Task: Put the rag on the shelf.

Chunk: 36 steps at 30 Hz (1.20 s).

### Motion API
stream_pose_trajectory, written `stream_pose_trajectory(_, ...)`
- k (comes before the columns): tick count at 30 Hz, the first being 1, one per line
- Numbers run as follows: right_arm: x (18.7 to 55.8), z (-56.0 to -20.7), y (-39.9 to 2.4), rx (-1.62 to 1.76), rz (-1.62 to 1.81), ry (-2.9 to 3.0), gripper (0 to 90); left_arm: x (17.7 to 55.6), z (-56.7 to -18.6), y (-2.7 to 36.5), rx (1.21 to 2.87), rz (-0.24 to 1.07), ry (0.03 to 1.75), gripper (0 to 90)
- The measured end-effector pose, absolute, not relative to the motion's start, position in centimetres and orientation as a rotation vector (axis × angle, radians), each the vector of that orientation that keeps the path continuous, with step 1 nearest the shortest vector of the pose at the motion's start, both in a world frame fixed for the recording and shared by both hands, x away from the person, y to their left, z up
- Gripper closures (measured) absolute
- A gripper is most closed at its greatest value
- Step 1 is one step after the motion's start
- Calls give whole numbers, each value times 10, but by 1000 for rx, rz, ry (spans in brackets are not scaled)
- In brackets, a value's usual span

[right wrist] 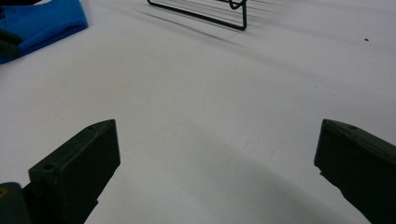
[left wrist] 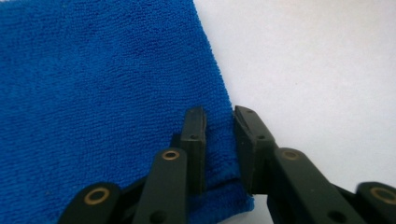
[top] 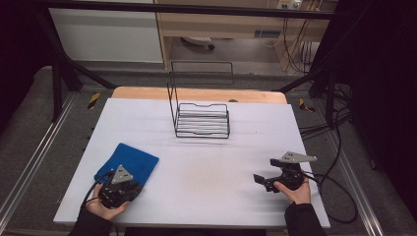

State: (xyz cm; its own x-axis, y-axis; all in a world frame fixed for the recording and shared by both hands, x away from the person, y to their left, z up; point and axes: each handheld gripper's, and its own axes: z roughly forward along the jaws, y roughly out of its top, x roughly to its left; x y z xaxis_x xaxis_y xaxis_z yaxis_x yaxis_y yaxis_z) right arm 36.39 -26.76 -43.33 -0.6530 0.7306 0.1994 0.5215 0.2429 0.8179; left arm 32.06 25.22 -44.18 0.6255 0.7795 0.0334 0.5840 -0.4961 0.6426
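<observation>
The blue cloth lies flat on the white table, at the near left part, w/ one corner pointing toward the person. In the left gripper view the cloth covers the left side of the picture and its right edge runs down between the jaws.

The left gripper is over the near corner of the cloth, held by the left hand. Its jaws are nearly together, w/ only a narrow gap, and the cloth's edge sits in that gap. One jaw is over the cloth, the other is at the edge beside the bare table. I cannot tell if they really pinch the cloth or only rest around its edge.

The right gripper is at the near right part of the table, well apart from the cloth, held by the right hand. In the right gripper view its jaws stand wide apart w/ only bare table surface between them.

A black wire rack stands at the far middle of the table, approx. between the two grippers but farther away. It has a flat slatted base and a tall wire frame at its left side. In the right gripper view a corner of the rack and a piece of the cloth appear at the top.
</observation>
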Motion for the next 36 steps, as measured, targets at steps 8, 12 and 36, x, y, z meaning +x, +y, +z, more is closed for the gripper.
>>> stream_pose_trajectory(8,364,-433,-268,1181,1372,2289,9,324,-440,255,2248,396,1090,856)
stream_pose_trajectory(12,364,-433,-268,1175,1372,2290,9,328,-438,261,2211,341,1106,867)
stream_pose_trajectory(36,365,-434,-266,1183,1364,2301,10,338,-415,241,2018,229,1118,868)
